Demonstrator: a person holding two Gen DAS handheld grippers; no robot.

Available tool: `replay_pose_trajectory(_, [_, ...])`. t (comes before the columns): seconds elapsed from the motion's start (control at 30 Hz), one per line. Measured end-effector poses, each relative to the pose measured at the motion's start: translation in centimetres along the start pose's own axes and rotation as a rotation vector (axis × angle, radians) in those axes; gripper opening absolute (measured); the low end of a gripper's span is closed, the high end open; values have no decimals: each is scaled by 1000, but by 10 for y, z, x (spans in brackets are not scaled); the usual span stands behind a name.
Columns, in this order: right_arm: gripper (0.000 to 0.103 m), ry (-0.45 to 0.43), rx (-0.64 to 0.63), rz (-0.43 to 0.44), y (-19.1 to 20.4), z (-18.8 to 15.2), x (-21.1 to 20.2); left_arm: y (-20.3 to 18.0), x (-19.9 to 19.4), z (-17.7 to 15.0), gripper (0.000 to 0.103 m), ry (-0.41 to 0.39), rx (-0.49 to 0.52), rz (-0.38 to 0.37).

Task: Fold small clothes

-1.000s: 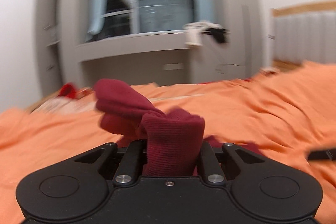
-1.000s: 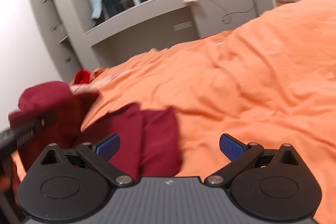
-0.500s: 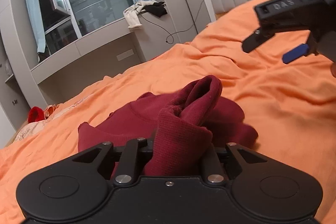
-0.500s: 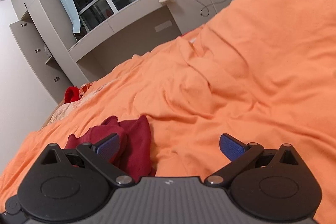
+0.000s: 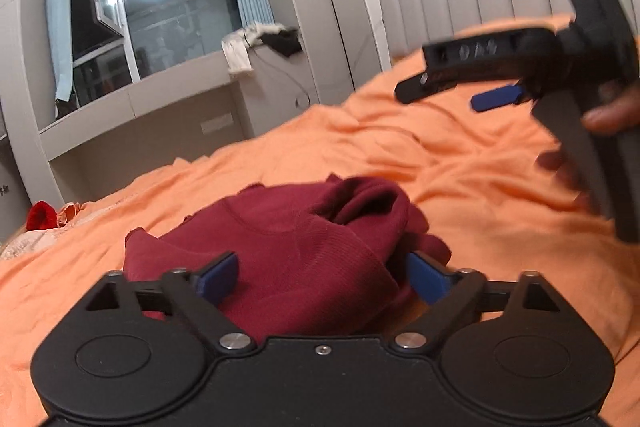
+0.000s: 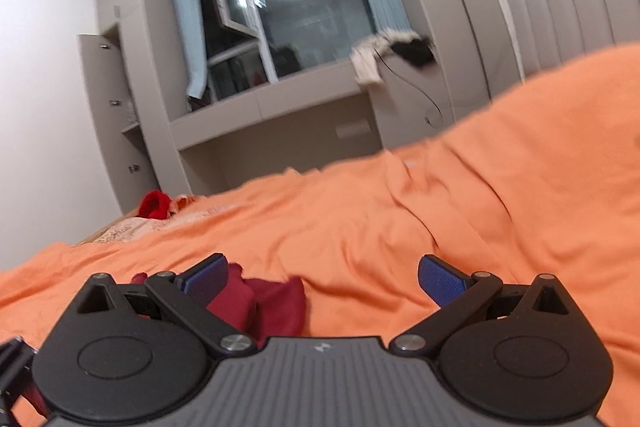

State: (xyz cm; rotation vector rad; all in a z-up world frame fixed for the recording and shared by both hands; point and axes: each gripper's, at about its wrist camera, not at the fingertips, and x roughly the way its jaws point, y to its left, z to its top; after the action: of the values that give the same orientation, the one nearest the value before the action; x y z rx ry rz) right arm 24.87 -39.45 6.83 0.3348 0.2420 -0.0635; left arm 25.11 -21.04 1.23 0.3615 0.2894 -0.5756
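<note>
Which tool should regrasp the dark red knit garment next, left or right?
Left. The left tool is open with the dark red knit garment between its fingers; the right tool is open over orange bedsheet.

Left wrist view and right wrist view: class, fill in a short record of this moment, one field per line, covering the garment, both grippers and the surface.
garment: dark red garment, bunched in a heap, not folded flat
surface: orange bedsheet, wrinkled
left gripper: open, blue fingers either side of the garment's near fold
right gripper: open, holds nothing, above the sheet to the right of the garment
background: window, small red item at the bed's far edge
</note>
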Motion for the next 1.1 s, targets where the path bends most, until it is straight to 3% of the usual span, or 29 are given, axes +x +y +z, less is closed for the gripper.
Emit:
replay_pose_trajectory(0.13, [103, 42, 25, 75, 3, -3, 12, -1, -12, -1, 98, -44, 20, -16])
replay_pose_trajectory(0.27, [103, 172, 70, 132, 8, -6, 34, 3, -23, 0, 101, -81, 16, -47])
replay_pose_trajectory(0.37, [103, 275, 198, 89, 9, -9, 52, 6, -27, -1, 101, -96, 22, -46])
replay_pose_trajectory(0.43, [103, 312, 322, 129, 0, -14, 61, 10, -29, -2, 101, -103, 20, -41])
replay_pose_trajectory(0.53, [103, 302, 427, 199, -10, -18, 69, 18, -30, -7, 101, -110, 12, -36])
replay_pose_trajectory(0.73, [90, 270, 356, 177, 4, -17, 76, 31, -32, -14, 101, -106, -12, -36])
replay_pose_trajectory(0.9, [73, 283, 335, 173, 10, -21, 81, 34, -33, -17, 92, -99, -10, -95])
replay_pose_trajectory(0.97, [60, 296, 333, 175, 12, -22, 84, 33, -32, -18, 81, -96, -6, -101])
replay_pose_trajectory(1.1, [54, 313, 314, 182, 14, -25, 86, 30, -30, -17, 65, -100, 2, -130])
